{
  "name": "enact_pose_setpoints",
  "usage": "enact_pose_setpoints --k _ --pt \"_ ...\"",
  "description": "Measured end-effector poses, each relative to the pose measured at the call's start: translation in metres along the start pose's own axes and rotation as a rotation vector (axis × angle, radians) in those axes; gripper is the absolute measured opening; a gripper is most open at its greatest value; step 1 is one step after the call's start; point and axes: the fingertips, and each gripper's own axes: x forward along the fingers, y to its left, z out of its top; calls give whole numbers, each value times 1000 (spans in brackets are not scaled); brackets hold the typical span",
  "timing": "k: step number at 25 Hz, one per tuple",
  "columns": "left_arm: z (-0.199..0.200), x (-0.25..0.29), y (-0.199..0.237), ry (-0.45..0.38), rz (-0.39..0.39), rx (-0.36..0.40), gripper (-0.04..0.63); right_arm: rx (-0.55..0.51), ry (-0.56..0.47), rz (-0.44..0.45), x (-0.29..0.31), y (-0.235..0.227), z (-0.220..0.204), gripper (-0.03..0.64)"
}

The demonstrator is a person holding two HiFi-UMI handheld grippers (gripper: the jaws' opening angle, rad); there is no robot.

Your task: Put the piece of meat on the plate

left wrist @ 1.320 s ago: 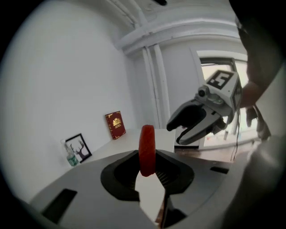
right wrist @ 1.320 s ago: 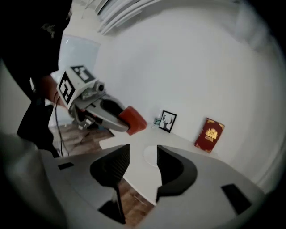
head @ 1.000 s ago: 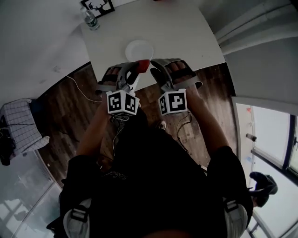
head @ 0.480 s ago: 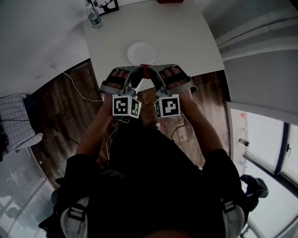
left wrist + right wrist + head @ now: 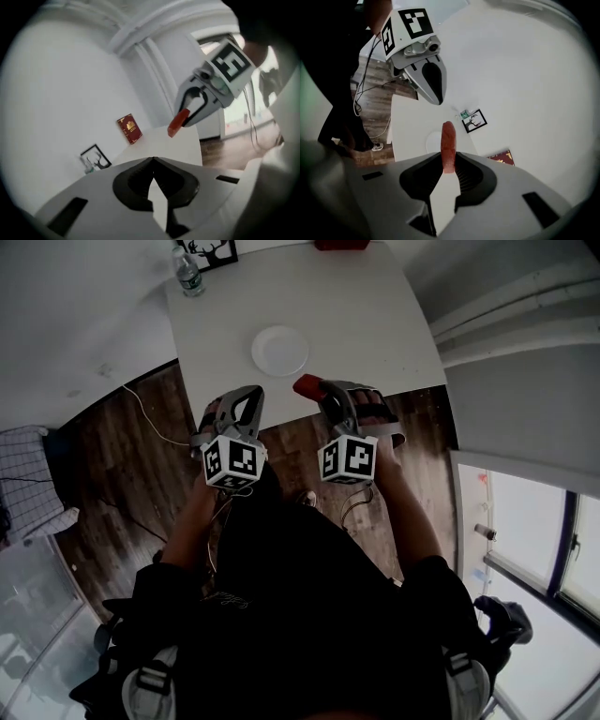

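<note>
The piece of meat (image 5: 307, 385), a red strip, sticks out of my right gripper (image 5: 321, 393), whose jaws have just been closing and are now shut on it. This hangs over the near edge of the white table (image 5: 366, 324). In the right gripper view the meat (image 5: 448, 143) stands upright between the pads. The empty white plate (image 5: 279, 351) lies on the table just beyond both grippers. My left gripper (image 5: 250, 397) hangs to the left over the table's near edge, shut and empty; its tips (image 5: 152, 160) meet with nothing between them. From there the meat (image 5: 178, 123) shows in the right gripper.
A water bottle (image 5: 186, 270), a framed deer picture (image 5: 208, 249) and a red book (image 5: 342, 244) stand along the table's far edge. A cable (image 5: 155, 416) lies on the wooden floor to the left. Pipes (image 5: 506, 306) run along the wall at the right.
The meat has passed from the left gripper to the right one. The two grippers met at the meat, then drew apart, the left one going left and toward me, empty.
</note>
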Motion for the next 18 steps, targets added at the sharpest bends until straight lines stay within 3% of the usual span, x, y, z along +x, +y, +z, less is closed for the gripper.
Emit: enact_pose_setpoints --k 3,6,12,18 --pt "-16 -2 1 20 2 -299 2 54 7 -12 -4 3 1 95" --pt "-32 -2 -4 39 16 -474 2 75 15 4 -1 8 3 95" --pt "-50 3 -15 47 19 -598 2 -40 57 38 20 23 -2 95" --pt "-69 6 -11 57 29 -677 3 -34 75 84 50 30 0 95"
